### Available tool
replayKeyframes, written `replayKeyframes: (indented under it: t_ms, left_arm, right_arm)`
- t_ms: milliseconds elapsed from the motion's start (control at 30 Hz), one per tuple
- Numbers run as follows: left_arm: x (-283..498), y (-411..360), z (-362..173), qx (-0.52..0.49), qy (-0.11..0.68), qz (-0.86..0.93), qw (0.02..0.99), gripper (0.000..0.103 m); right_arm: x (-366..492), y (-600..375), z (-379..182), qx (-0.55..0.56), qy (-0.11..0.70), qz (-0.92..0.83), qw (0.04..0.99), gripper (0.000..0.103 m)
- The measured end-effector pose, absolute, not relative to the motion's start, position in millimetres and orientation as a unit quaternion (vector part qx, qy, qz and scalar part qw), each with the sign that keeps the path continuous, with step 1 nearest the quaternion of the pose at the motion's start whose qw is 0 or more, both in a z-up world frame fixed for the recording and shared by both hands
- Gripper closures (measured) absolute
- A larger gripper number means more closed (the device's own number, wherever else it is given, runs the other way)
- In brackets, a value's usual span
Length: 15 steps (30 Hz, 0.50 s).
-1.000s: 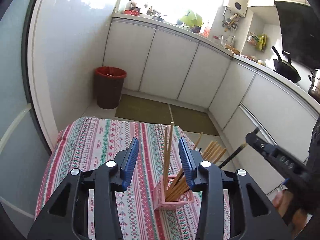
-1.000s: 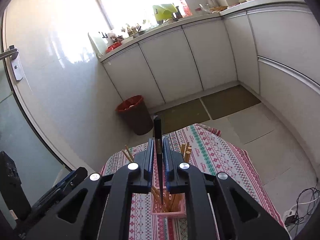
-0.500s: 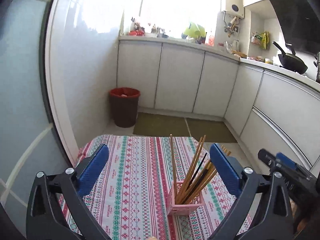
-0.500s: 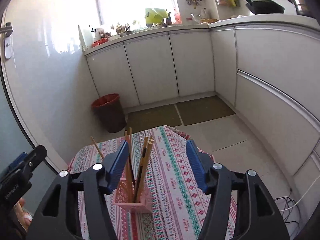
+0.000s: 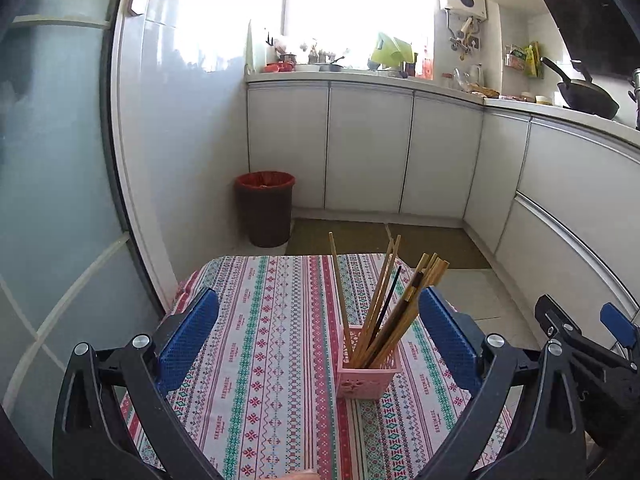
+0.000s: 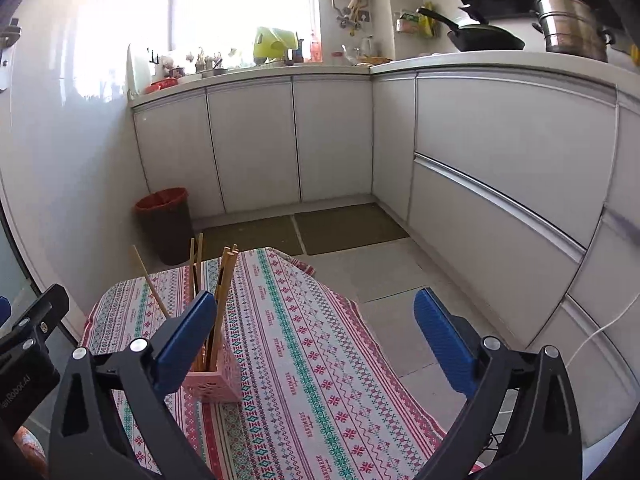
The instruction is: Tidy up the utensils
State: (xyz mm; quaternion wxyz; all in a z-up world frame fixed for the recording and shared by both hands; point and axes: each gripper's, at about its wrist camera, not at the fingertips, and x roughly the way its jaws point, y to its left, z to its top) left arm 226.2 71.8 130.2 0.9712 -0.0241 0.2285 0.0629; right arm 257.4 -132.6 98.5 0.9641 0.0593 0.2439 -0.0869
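A pink lattice holder (image 5: 368, 376) stands on the patterned tablecloth (image 5: 272, 360), holding several wooden chopsticks (image 5: 380, 296) and one dark one. It also shows in the right wrist view (image 6: 216, 382), partly behind the left finger. My left gripper (image 5: 318, 336) is wide open and empty, above and in front of the holder. My right gripper (image 6: 316, 336) is wide open and empty, to the right of the holder. The right gripper's body shows at the lower right of the left wrist view (image 5: 580, 344).
White kitchen cabinets (image 5: 368, 148) run along the back and right. A dark bin with a red liner (image 5: 266, 208) stands on the floor by the wall. A wok (image 6: 484, 38) and steel pot (image 6: 572, 26) sit on the counter. The table's far edge drops off to the floor.
The right gripper let go of the dark chopstick, which now stands in the holder, and opened wide. The left gripper opened too. Both drew back and away from the holder.
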Motion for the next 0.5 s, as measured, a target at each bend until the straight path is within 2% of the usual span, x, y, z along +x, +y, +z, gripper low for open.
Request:
replayKeyframes:
  t_ms: [500]
  left_arm:
    - [214,60,145,-0.031,0.211,0.058,0.975,0.007]
  right_arm:
    - [237,-146,119,0.078,0.222,-0.089,0.968,0.007]
